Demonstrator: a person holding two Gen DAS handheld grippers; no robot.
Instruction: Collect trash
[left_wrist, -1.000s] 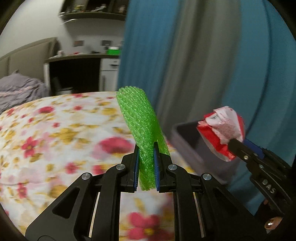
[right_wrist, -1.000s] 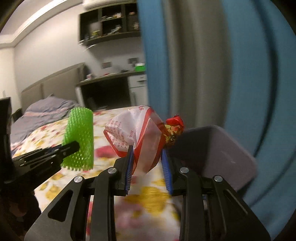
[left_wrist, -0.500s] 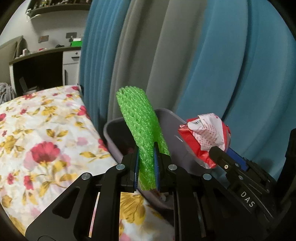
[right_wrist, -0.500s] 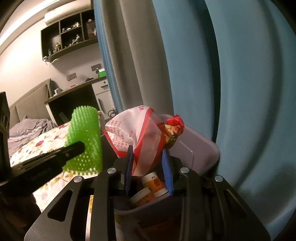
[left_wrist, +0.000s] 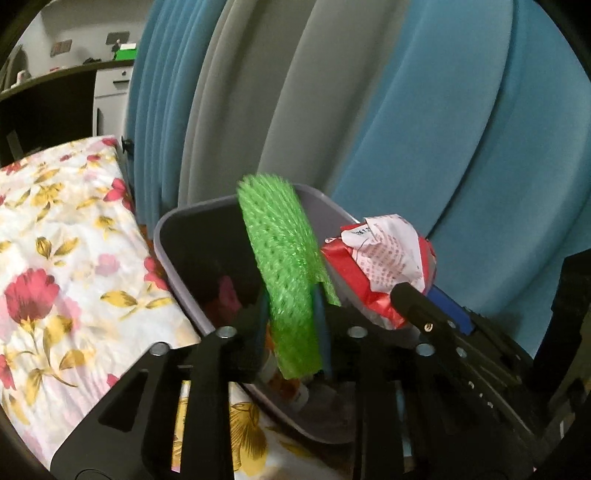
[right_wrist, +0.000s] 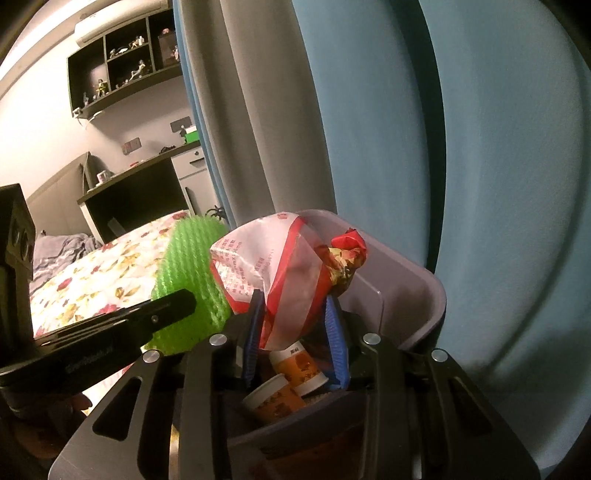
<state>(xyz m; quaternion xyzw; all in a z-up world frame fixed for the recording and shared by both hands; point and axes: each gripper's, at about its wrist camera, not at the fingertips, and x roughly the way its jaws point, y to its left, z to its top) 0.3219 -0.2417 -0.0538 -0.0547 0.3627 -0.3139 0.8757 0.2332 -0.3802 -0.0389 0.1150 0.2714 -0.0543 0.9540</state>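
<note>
A green foam net (left_wrist: 284, 266) stands between the fingers of my left gripper (left_wrist: 291, 306), right over the grey bin (left_wrist: 166, 236). The jaws are opening: a dark gap shows at the left pad and the net is blurred. My right gripper (right_wrist: 295, 314) holds a crumpled red-and-white wrapper (right_wrist: 273, 266) over the same bin (right_wrist: 424, 288). Its jaws are starting to open, but the pads still touch the wrapper. In the right wrist view the net (right_wrist: 188, 266) sits left of the wrapper. The left wrist view shows the wrapper (left_wrist: 384, 258) to the right.
Two orange-labelled bottles (right_wrist: 299, 365) lie inside the bin. It stands against the flowered bedspread (left_wrist: 66, 240), with blue and grey curtains (left_wrist: 406, 110) close behind. A dark desk (right_wrist: 136, 184) and wall shelves are far back.
Both grippers have swung from above the bed to above the bin and sunk toward it. The left jaws have spread and the net has come loose. The wrapper sits as before.
</note>
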